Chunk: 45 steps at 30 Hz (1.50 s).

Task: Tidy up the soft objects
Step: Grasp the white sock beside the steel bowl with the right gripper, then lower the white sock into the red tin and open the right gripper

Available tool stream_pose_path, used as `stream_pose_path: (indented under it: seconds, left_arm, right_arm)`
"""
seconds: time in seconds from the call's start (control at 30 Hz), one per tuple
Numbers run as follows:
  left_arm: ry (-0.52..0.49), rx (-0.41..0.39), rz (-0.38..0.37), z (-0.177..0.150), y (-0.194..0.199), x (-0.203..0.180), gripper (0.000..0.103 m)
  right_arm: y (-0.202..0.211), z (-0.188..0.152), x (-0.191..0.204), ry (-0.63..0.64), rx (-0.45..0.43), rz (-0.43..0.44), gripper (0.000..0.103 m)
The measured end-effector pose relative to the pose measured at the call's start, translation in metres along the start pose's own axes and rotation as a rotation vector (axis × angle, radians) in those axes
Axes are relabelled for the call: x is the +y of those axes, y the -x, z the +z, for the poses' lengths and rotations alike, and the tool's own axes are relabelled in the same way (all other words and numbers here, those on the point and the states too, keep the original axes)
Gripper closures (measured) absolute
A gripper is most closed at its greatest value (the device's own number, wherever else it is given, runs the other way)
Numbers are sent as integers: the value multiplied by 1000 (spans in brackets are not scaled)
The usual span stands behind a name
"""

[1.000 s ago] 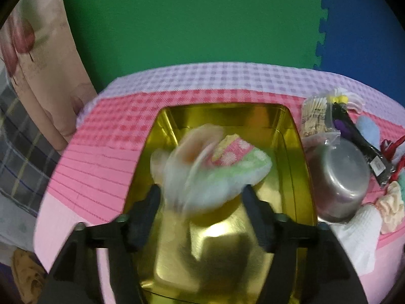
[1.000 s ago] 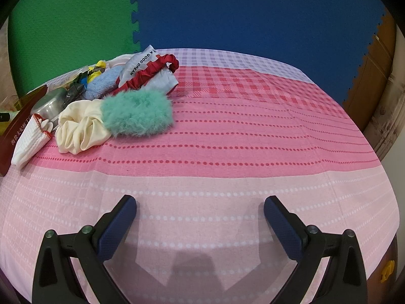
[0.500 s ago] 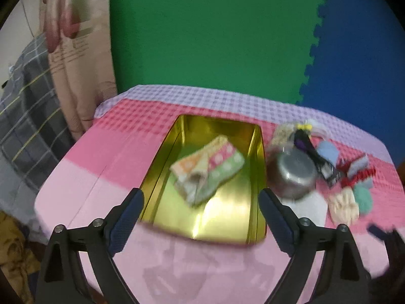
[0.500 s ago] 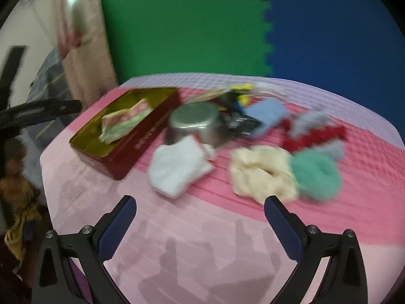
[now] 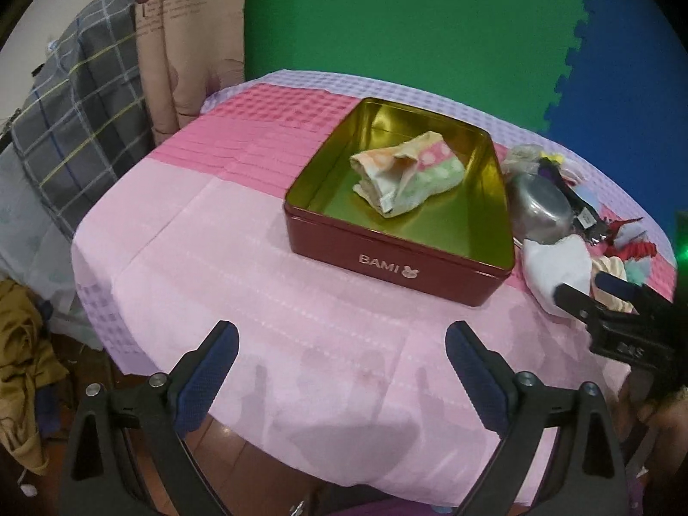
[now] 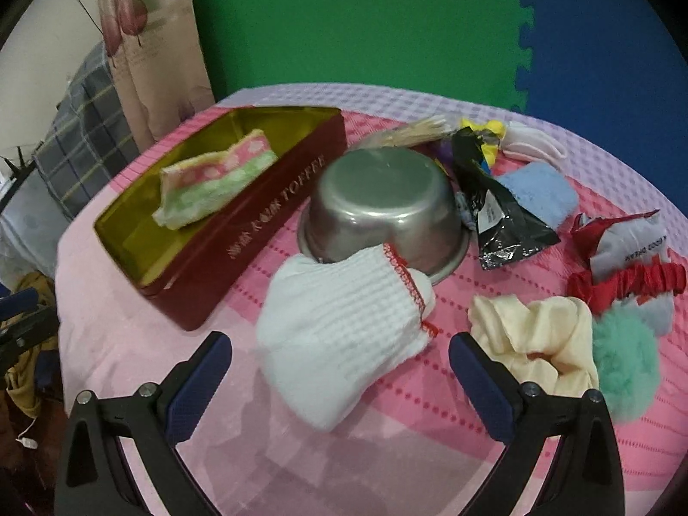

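Note:
A red tin (image 5: 387,260) with a gold inside holds a folded pink, green and orange towel (image 5: 404,178). My left gripper (image 5: 342,342) is open and empty, back from the tin over the near table edge. In the right wrist view, my right gripper (image 6: 339,346) is open, its fingers on either side of the near end of a white knitted cloth (image 6: 344,322) without touching it. Beside the cloth lie a cream scrunchie (image 6: 533,339), a fluffy green scrunchie (image 6: 623,365), a red scrunchie (image 6: 632,279) and a blue cloth (image 6: 537,198). The tin (image 6: 258,232) lies to the left.
An upturned steel bowl (image 6: 382,202) sits between the tin and the soft things, with a black packet (image 6: 499,215) to its right. The pink tablecloth (image 5: 215,236) ends close below both grippers. A curtain (image 5: 189,43) and a plaid cloth (image 5: 77,107) hang at the left.
The left gripper let go of the towel, which now lies in the tin, opened wide and drew back. The right gripper swung left from bare tablecloth to the white cloth.

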<state>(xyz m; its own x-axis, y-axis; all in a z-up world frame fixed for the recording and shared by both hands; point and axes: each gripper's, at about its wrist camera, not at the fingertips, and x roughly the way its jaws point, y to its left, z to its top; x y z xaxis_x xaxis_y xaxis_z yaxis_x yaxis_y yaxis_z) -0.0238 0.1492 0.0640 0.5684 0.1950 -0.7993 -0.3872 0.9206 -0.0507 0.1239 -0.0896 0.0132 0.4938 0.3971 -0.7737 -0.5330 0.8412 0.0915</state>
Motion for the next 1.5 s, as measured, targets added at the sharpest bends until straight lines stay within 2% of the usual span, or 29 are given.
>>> stream_pose_path:
  seconds: [0.1,0.13,0.2,0.23,0.27,0.3,0.37,0.53,0.63,0.77,0.87,1.0,1.13,1.5]
  left_arm:
    - [-21,-1,-12,-3,-3,-2,8]
    - [-39,3,-13,-5,-4,-5,8]
    - [-63,5,-17,-6,-5,-8,8]
    - [-76,3,-15,-8,-5,-10,8]
    - [-88,0,-13,-9,-5,-12,8]
    - [-95,-2,-12,-9,-5,-13,8]
    - [-104,-8,-8,-9,-4,-16,8]
    - [-101,-6,-27,-10,-3,-17,8]
    - [-100,-1,-21,-10,-3,-17,8]
    - [-90,-10,-22,-8,-2,-13,8]
    - [-87,-38,-9,-8,2,-11,8]
    - [-99,-64,12,-6,5,-10,7]
    - [-107,-66,12,-4,3,-10,7]
    - [-62,-28,20,1,-6,3,7]
  right_arm:
    - [-13,2,-3,-16,30,-20,3]
    - [-16,2,-4,-26,37,-9,23]
    - [-16,1,-2,-12,30,-39,47]
    - [-13,2,0,-5,30,-21,66]
    - [-11,3,0,-10,31,-8,74]
    - [-7,2,0,-12,25,-14,77]
    - [3,0,1,-16,4,-12,77]
    - [31,6,7,-38,-39,56,77]
    - [43,30,17,-38,-76,111,77]
    - [38,66,32,-31,-81,169,77]
    - [21,100,51,-6,-71,201,77]
    - [-9,141,76,41,-50,185,77]
    - [-53,172,92,38,17,181,77]
    - [-125,184,103,55,136,122,77]
